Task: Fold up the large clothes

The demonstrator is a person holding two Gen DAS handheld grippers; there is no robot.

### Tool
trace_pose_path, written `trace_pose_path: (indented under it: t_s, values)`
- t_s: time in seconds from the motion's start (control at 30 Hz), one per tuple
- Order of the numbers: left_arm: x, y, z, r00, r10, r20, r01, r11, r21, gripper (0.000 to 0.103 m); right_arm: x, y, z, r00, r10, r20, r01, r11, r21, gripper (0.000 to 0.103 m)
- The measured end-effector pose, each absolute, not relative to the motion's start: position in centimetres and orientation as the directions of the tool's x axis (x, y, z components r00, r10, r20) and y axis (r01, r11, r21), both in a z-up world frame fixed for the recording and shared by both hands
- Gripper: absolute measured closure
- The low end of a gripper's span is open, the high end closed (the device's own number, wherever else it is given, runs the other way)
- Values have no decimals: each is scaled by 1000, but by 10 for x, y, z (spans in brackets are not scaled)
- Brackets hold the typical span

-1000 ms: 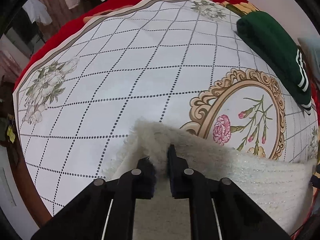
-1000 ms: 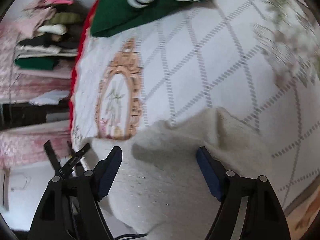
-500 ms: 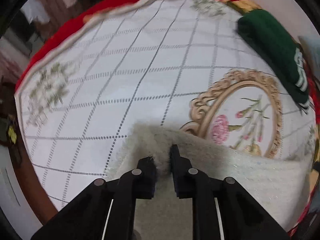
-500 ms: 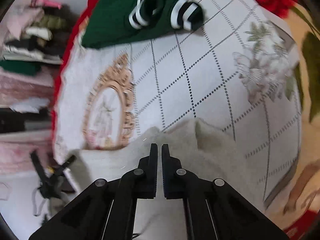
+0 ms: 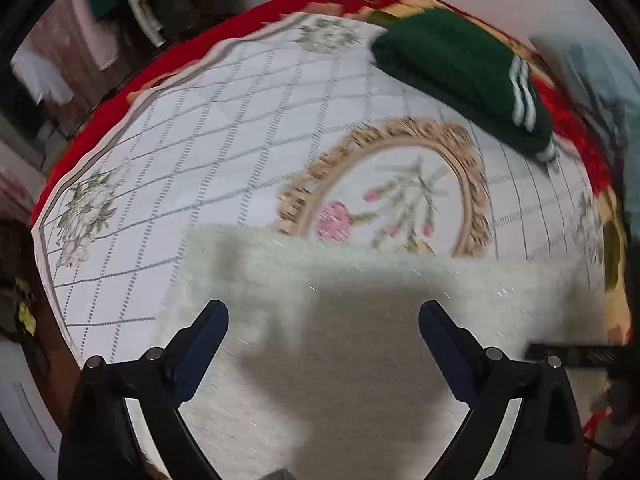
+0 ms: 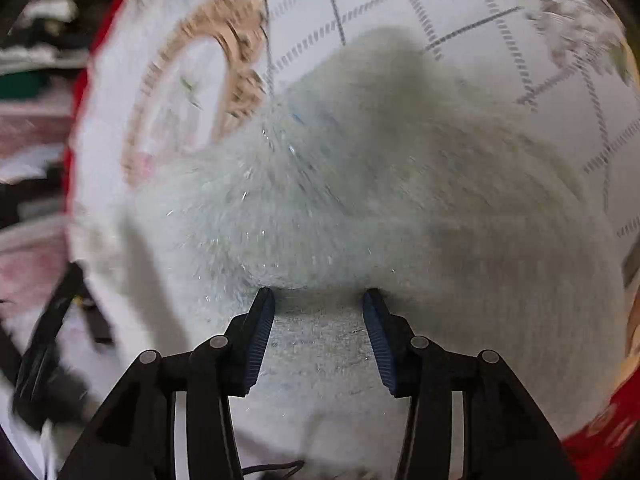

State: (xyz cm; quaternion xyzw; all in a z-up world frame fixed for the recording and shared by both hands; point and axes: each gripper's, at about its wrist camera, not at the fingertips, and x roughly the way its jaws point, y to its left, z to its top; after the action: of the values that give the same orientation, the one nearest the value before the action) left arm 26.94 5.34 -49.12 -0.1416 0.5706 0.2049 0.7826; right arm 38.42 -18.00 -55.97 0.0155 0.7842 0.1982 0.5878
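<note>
One fluffy white garment (image 5: 400, 320) on tabletop (image 5: 240, 128); one folded green garment (image 5: 460, 68) beyond it. Left gripper (image 5: 323, 320) just spread wide, empty; right gripper (image 6: 319, 304) part-open, just opening, over the white garment.

This is a lived-in room of a home, used for sorting laundry. The landmark is a table under a printed tablecloth (image 5: 248, 128): white, with a dotted diamond grid, flower sprays near its corners and an ornate gold oval framing pink blooms at its middle. A red cover (image 5: 120, 96) shows beneath its far edge. On the far right part of the tablecloth lies a folded green garment with white stripes (image 5: 460, 68); on its near part lies a fluffy white garment (image 6: 360, 200). Beyond the table's far left corner, clothes hang in a row (image 5: 140, 0). To the table's left in the right wrist view, blurred stacks of folded clothes (image 6: 36, 32) stand in layers.
</note>
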Motion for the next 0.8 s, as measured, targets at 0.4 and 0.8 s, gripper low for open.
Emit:
trace_pose_path:
  t_s: [0.4, 0.8]
  values:
    - [263, 19, -547, 127, 163, -978, -449, 889, 90, 5, 413, -169, -587, -485, 225, -845, -92, 948, 305, 54]
    - [267, 13, -586, 100, 246, -964, -460, 871, 174, 0, 396, -202, -545, -322, 384, -865, -28, 910, 415, 54]
